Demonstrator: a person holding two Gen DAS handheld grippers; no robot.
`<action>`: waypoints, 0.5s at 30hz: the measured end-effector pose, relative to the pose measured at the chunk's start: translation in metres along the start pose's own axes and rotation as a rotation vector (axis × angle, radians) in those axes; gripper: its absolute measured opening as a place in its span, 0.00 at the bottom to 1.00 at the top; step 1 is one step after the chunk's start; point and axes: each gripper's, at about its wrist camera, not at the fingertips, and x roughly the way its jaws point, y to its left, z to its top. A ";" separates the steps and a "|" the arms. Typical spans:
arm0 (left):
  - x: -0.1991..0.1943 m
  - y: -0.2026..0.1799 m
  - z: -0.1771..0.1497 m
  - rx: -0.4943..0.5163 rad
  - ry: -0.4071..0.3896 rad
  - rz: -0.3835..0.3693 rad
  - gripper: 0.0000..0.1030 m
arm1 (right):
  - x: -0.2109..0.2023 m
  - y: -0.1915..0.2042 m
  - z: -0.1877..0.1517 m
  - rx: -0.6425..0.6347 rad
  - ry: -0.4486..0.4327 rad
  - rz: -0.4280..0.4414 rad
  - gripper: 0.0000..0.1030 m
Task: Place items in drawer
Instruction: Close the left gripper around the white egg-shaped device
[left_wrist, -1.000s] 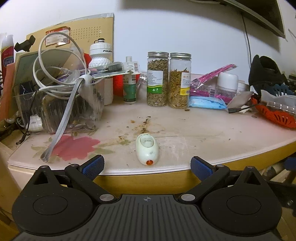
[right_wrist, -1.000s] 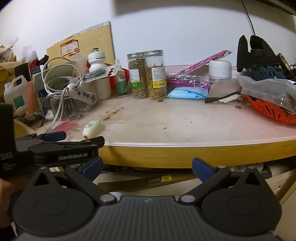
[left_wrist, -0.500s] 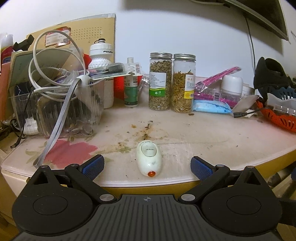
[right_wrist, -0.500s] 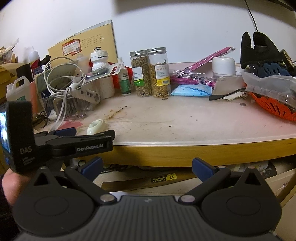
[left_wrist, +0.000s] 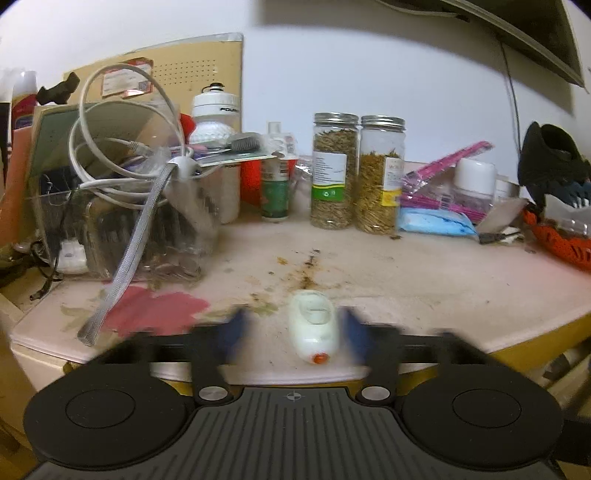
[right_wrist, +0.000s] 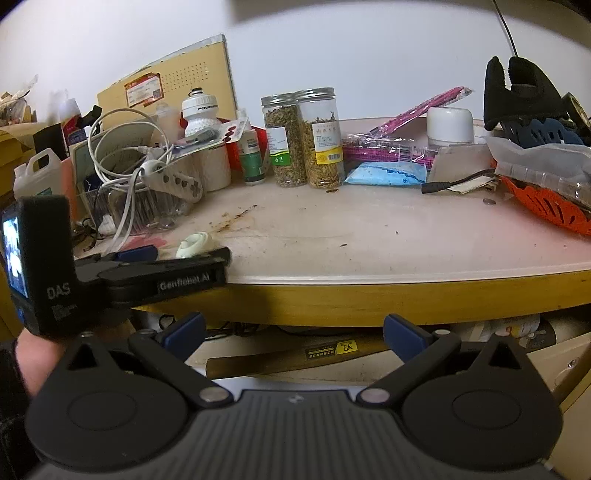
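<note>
Gripper jaws on our left (left_wrist: 293, 332) have just been closing around the small white gadget (left_wrist: 314, 326) on the surface (left_wrist: 424, 280), right gripper (right_wrist: 291, 328) spread empty, nothing yet in the drawer.

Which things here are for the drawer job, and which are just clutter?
Job: small white device, left hand-held gripper shut round it; right hand-held gripper, open.
Lying about: green-label jar, yellow-label jar, green bottle, cable coil, blue pack, orange basket.
</note>
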 end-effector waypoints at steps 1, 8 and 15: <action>0.000 0.001 0.001 -0.004 0.001 0.008 0.29 | 0.000 0.000 0.000 0.000 -0.001 0.001 1.00; -0.002 0.001 0.000 0.005 -0.003 0.009 0.29 | 0.000 -0.001 0.000 0.002 0.003 -0.002 1.00; -0.007 0.001 -0.001 0.007 -0.006 0.013 0.29 | 0.002 -0.001 0.000 0.000 0.005 -0.008 1.00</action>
